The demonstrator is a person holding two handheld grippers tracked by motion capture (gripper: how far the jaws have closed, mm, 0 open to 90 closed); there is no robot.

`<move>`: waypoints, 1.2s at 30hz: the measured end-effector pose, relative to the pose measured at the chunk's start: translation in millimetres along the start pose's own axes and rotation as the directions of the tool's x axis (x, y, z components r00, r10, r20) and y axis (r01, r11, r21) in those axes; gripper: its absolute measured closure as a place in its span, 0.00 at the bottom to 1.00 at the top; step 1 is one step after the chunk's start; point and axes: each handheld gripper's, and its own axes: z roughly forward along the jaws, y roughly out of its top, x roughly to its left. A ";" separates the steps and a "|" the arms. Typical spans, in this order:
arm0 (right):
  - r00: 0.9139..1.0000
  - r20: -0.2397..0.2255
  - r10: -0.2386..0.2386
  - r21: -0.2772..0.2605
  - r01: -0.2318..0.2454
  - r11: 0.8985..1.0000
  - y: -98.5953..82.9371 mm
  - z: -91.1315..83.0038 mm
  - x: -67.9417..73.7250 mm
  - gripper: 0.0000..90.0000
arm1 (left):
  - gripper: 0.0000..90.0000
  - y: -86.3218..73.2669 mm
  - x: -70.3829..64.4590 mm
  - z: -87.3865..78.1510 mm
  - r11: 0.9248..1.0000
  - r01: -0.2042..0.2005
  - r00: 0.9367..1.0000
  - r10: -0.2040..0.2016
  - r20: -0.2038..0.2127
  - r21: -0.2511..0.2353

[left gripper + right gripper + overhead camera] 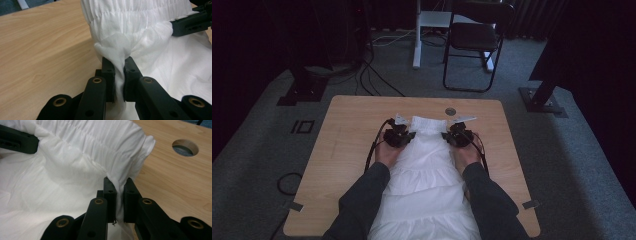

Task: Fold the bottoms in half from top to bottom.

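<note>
- A white skirt (424,175) lies flat in the middle of the wooden surface (347,145).
- Its long way runs from near to far. The stretchy waist (428,124) is at the far end, and the wide frilly hem points at the person, at the near edge.
- The left gripper (399,136) is at the left side of the waist. In the left gripper view its jaws are squeezed tight on a pinch of the white cloth (120,53).
- The right gripper (457,136) is at the right side of the waist. In the right gripper view its jaws are also squeezed tight on a fold of the waist (122,176).
- A small round hole (185,147) in the surface sits just past the waist, on the far right.
- I think the step now is holding the skirt by both sides of the waist, ready to lift or fold it.
- The next move likely needs both hands to go together, at the same speed, so the waist stays straight.
- If one side pulls harder, the thin cloth could slip out or the skirt could twist.
</note>
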 end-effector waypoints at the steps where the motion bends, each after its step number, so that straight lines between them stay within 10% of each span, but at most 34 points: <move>1: 1.000 0.007 -0.005 -0.004 0.005 1.000 3.6 -1.8 -1.3 0.93 | 0.92 1.6 0.3 -0.4 1.000 0.000 1.000 0.000 0.000 -0.005; 36: 0.999 0.039 -0.020 -0.076 0.023 0.997 45.4 -8.4 -6.1 0.93 | 0.92 38.5 21.7 -5.6 0.995 0.017 0.999 -0.021 -0.039 -0.100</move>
